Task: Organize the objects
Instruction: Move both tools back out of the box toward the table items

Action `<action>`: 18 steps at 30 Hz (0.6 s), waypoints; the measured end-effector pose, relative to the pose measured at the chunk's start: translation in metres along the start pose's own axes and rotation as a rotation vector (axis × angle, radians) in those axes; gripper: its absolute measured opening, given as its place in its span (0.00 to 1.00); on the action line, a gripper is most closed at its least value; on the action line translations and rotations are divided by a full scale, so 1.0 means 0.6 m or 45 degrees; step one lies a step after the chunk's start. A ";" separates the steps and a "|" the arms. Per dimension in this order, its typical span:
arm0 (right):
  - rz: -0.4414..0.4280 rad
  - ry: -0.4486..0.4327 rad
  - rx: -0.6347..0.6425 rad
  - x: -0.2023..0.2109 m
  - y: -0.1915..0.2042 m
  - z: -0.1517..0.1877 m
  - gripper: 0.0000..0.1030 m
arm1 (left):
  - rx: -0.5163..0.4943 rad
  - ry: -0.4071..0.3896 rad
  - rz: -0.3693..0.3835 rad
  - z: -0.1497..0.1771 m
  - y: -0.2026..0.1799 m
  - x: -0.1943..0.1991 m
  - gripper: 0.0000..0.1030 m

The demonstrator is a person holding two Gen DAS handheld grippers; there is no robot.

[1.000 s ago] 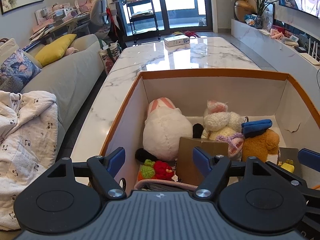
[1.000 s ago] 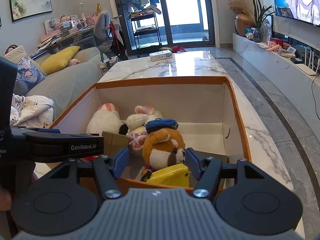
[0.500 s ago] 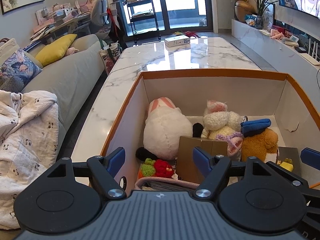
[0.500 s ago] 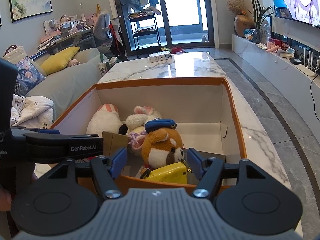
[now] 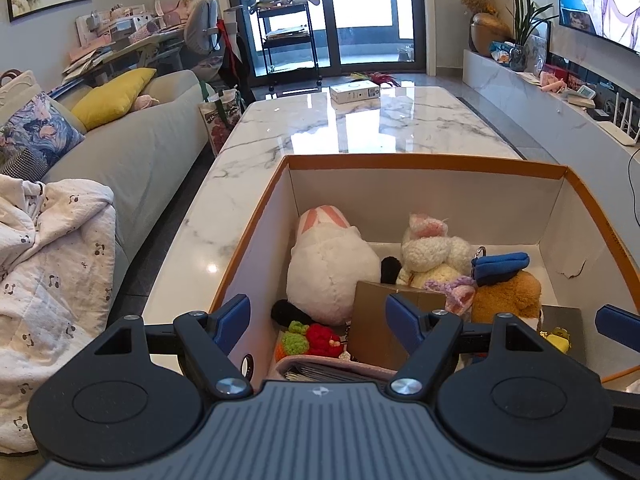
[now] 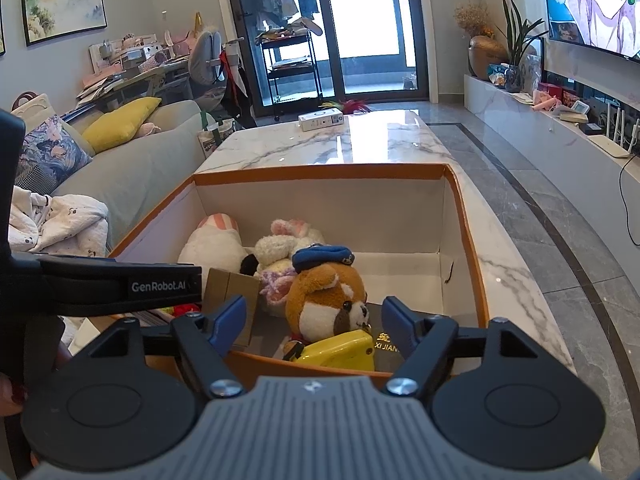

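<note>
Right wrist view has the right gripper (image 6: 312, 320) low in the frame, hanging over the near edge of the orange-rimmed box (image 6: 320, 171). Its jaws have just been opening and nothing's clamped between the blue pads. The yellow toy (image 6: 340, 350) lies in the gap between them, inside the box near the front wall, and the pads look clear of it, though the fisheye makes that hard to call for sure. Right behind it sits the brown plush with the blue cap (image 6: 326, 296), resting against a dark flat box with gold lettering (image 6: 386, 346). Left of that are a cream knit bunny (image 6: 286, 244), a white plush (image 6: 212, 246) and a brown cardboard piece (image 6: 232, 286).

Left wrist view: left gripper (image 5: 318, 318) is at bottom centre, jaws spread wide and empty, hovering over the left part of the box. Below it are a red and green crochet piece (image 5: 310, 338) and a pinkish pouch (image 5: 328, 368) at the near wall. The box sits on a marble table (image 5: 360, 120), with a small white carton (image 5: 354, 92) at the far end. Grey sofa (image 5: 132, 152) with a yellow cushion (image 5: 114, 94) fills the left side.
</note>
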State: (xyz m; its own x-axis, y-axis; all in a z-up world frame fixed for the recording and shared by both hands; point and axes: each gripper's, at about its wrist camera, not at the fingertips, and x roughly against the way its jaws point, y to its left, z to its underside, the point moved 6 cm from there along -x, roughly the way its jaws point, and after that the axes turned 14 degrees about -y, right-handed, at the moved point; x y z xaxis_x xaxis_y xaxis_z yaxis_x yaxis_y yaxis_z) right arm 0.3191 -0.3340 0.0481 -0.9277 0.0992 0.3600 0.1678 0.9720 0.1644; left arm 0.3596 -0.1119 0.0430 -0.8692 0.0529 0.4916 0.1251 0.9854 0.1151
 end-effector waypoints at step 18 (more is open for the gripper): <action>-0.016 -0.039 0.038 0.053 0.018 -0.013 0.78 | -0.010 -0.052 0.001 -0.006 0.017 0.057 0.86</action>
State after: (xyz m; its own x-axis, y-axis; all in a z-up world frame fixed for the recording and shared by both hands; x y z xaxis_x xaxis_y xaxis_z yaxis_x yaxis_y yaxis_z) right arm 0.2938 -0.3220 0.0686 -0.9396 0.0929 0.3294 0.1463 0.9791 0.1412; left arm 0.3332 -0.1008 0.0640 -0.8878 0.0603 0.4563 0.1293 0.9841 0.1215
